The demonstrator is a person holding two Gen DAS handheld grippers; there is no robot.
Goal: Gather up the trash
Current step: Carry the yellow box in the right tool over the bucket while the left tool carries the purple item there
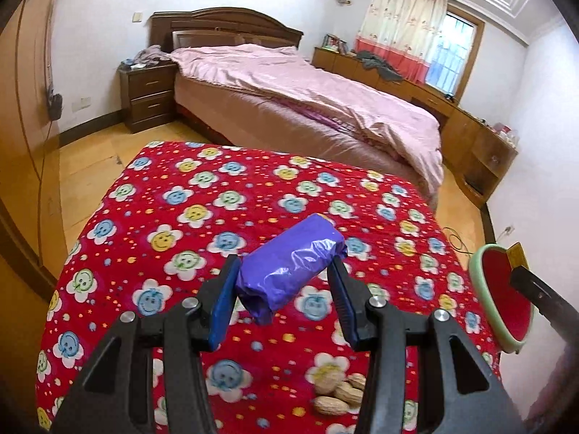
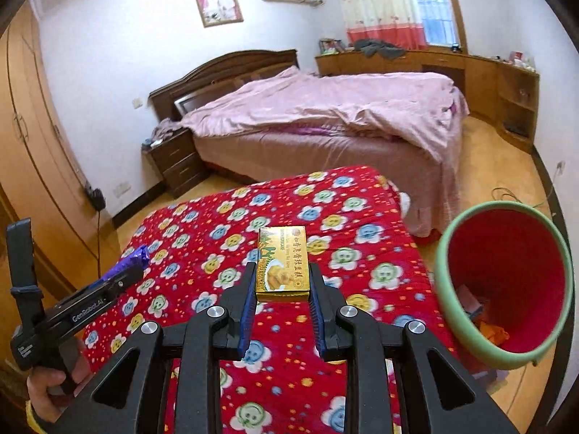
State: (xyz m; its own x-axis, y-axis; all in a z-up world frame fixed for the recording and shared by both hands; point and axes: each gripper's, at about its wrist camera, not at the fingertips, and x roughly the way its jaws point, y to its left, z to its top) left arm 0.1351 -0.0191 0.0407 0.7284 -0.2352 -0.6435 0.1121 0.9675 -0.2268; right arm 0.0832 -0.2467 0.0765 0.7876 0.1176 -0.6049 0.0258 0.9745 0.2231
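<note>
My left gripper (image 1: 286, 271) is shut on a crumpled purple plastic wrapper (image 1: 293, 260) and holds it above the red flowered tablecloth (image 1: 173, 195). My right gripper (image 2: 282, 278) is shut on a small yellow cake box (image 2: 283, 264), held above the same cloth (image 2: 325, 217). A red bin with a green rim (image 2: 506, 282) stands off the table's right side, with some trash inside; it also shows in the left wrist view (image 1: 499, 289). The left gripper with the purple wrapper (image 2: 132, 260) shows at the left of the right wrist view.
Several peanuts (image 1: 340, 390) lie on the cloth near the front edge. A bed with a pink cover (image 1: 289, 90) stands behind the table. A nightstand (image 1: 148, 94) and wardrobe (image 2: 36, 144) are on the left, a low desk (image 2: 470, 68) on the right.
</note>
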